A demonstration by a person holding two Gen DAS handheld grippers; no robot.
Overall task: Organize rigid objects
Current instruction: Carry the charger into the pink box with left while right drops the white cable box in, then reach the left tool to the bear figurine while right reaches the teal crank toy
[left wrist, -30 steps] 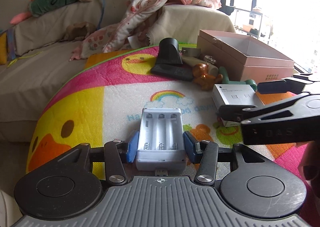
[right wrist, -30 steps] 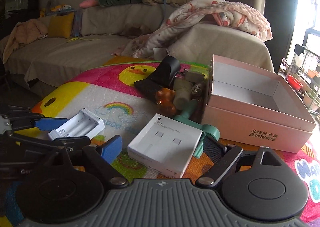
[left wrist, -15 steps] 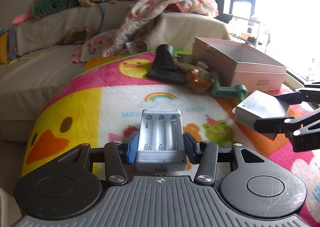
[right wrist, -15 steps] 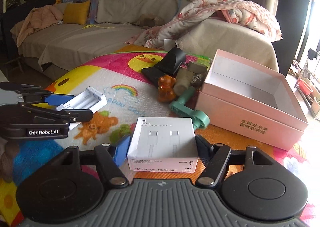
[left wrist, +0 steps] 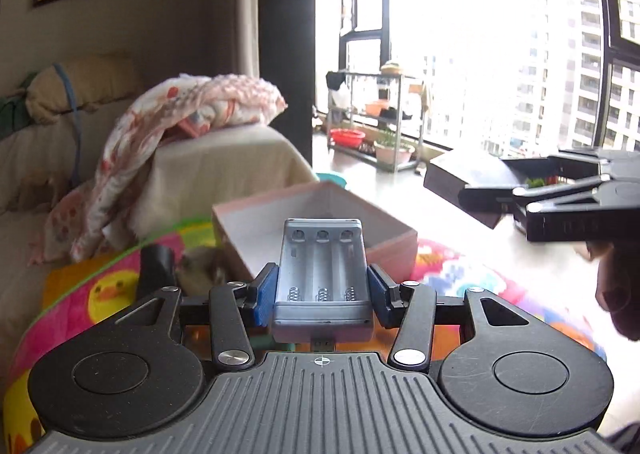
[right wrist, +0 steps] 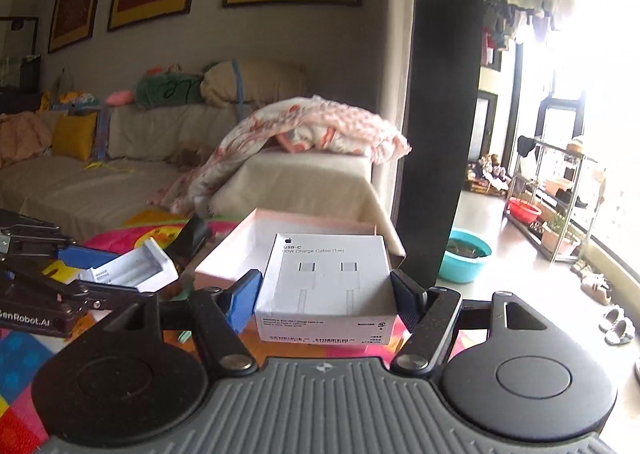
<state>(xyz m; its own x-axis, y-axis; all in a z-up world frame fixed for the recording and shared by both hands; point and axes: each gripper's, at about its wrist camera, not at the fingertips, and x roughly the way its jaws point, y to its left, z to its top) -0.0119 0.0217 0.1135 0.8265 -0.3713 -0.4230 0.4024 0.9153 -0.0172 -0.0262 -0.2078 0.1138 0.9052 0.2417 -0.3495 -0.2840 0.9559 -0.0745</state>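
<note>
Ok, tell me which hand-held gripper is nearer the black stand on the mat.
Left. The left hand-held gripper, clamping the battery holder, hangs just beside the black stand. The right hand-held gripper, gripping the cable box, is off toward the window side.

Read "USB-C" and "Charge Cable (1 m)" under a logo on top of the white cable box (right wrist: 326,278), centre of right wrist view. At nine o'clock, "enRobot.AI", its start cut off, on the left hand-held gripper (right wrist: 120,274). Box's front-edge small print illegible.
</note>
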